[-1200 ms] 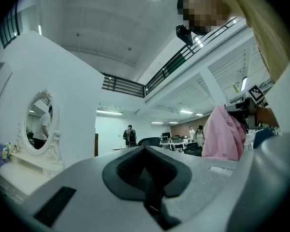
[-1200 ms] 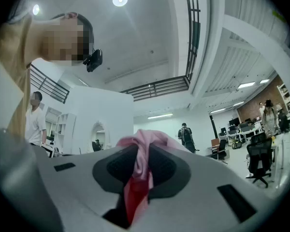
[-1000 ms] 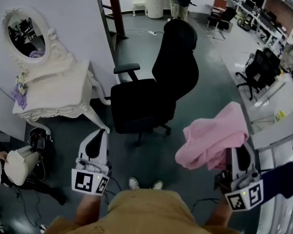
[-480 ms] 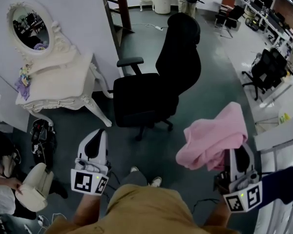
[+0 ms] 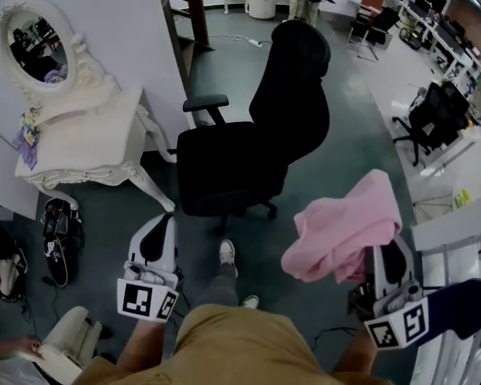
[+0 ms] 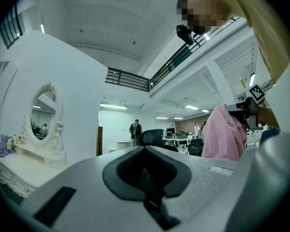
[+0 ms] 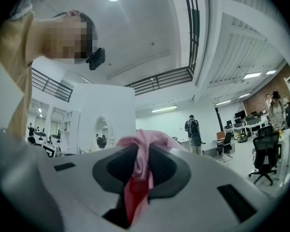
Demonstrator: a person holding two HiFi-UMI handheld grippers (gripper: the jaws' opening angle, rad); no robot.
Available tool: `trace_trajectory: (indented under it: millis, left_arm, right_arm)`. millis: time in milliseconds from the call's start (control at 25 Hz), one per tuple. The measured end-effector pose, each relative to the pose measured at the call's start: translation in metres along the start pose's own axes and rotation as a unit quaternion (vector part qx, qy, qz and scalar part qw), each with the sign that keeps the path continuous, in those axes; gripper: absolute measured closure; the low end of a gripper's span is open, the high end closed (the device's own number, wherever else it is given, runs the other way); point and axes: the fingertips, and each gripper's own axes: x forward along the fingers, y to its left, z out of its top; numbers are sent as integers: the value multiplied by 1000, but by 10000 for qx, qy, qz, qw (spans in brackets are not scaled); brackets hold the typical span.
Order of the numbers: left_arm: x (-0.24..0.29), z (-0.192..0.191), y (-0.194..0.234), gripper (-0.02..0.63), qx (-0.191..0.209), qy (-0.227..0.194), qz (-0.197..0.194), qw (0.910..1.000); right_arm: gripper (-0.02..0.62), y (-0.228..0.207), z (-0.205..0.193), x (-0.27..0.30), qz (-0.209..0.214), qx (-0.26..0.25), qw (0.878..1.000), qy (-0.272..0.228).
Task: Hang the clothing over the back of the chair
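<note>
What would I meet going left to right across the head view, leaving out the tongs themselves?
white dressing table → black office chair → pink clothing → second black office chair, farther off by the desks

Open floor (image 5: 349, 155) fronts the chair (image 5: 248, 155); dressing table (image 5: 84, 147) beside.

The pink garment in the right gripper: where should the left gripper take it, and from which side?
Probably the loose fold at the left end of the pink garment, approached from its left. The right gripper pinches its right end, so the bunch sags toward the empty left gripper; pulling there should spread it.
</note>
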Motion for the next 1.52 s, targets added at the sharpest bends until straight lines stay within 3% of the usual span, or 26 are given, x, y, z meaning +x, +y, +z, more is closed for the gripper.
trace_trajectory:
  millis: [240,480,640,960,1200,1520]
  left_arm:
    - [83,-3,38,601,-77,-109,-211,9997]
    - [167,9,93,602,-116,-248,-392,9989]
    - [215,10,124,601,-166,-302,-578,9977]
    - [283,-1,142,603,-216,-276,-907,9953]
    - [313,-11,142,601,-250,-200,-733,9968]
    - [343,6,142,601,-168,-275,-302,9990]
  right_arm:
    - [522,-23,-5,77,-131,-68,9999,46]
    - [521,-28,9,166,129,-141,9998,37]
    - [520,-33,18,219,76,-215,9997,-17]
    - [520,-37,10,286,126,-271,9995,96]
    - [520,-64,5,318,361,-212,9989,186]
    - [520,-86,19,362,1042,-184,9944,79]
